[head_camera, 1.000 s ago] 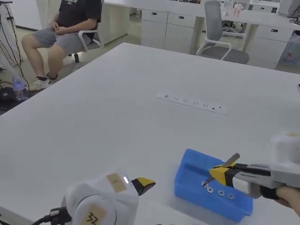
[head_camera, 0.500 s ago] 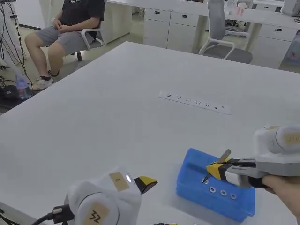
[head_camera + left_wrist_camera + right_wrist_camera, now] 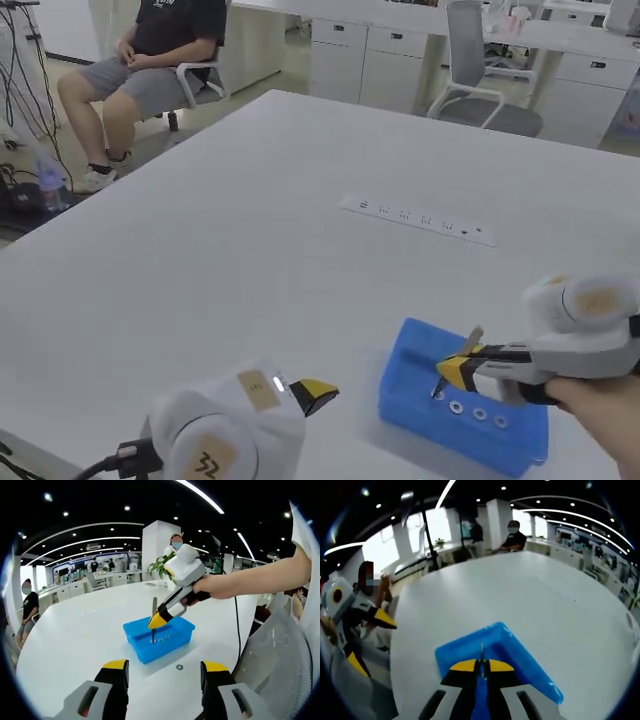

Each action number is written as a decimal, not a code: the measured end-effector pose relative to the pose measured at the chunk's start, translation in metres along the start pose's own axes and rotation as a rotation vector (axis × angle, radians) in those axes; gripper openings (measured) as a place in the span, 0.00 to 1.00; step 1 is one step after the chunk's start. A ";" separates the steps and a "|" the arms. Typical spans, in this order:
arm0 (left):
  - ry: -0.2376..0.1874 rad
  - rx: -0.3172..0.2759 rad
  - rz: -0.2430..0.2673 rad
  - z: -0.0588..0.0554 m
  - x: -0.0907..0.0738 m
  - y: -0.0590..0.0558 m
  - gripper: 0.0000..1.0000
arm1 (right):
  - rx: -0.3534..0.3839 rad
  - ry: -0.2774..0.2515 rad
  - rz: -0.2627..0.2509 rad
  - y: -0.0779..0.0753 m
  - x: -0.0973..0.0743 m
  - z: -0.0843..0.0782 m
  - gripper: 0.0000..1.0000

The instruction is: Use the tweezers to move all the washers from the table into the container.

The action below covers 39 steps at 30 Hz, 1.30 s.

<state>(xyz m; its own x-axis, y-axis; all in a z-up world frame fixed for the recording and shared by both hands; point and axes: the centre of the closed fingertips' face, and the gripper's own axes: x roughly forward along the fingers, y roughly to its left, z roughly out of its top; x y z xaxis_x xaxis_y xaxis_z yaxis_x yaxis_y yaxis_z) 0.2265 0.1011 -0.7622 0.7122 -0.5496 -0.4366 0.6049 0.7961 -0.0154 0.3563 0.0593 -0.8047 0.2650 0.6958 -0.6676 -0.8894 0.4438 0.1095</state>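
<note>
Two-jaw right gripper [image 3: 452,368] clamping near-upright tweezers [image 3: 154,607], tips down in container [image 3: 420,345], left gripper [image 3: 162,667] wide, empty

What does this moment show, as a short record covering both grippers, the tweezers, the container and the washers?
left gripper: open, holding nothing
right gripper: shut on the tweezers, above the container
tweezers: tips point down into the container; contact with a washer cannot be told
container: blue open tray on the white table
washers: three in a row inside the container
loose washer: one on the table beside the container
task state: not finished
</note>
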 end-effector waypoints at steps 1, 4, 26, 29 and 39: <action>0.001 0.000 0.000 0.000 0.000 0.000 0.57 | 0.002 0.003 0.000 -0.001 0.001 -0.001 0.03; 0.004 0.002 -0.001 -0.001 0.000 0.000 0.57 | 0.010 0.002 0.000 -0.001 0.003 -0.002 0.03; 0.005 0.005 0.004 -0.001 0.000 0.001 0.58 | -0.049 -0.014 -0.023 -0.003 -0.002 0.002 0.04; 0.006 0.007 0.005 -0.001 0.000 0.001 0.57 | -0.053 -0.033 -0.024 0.001 -0.008 0.007 0.04; 0.003 0.006 0.005 -0.001 0.000 0.001 0.57 | -0.059 -0.063 -0.035 0.009 -0.019 0.012 0.04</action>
<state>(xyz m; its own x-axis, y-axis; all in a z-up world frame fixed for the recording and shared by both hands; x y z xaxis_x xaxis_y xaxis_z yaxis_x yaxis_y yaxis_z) 0.2270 0.1021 -0.7631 0.7142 -0.5451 -0.4390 0.6037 0.7972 -0.0078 0.3475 0.0571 -0.7817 0.3174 0.7151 -0.6228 -0.8991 0.4356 0.0420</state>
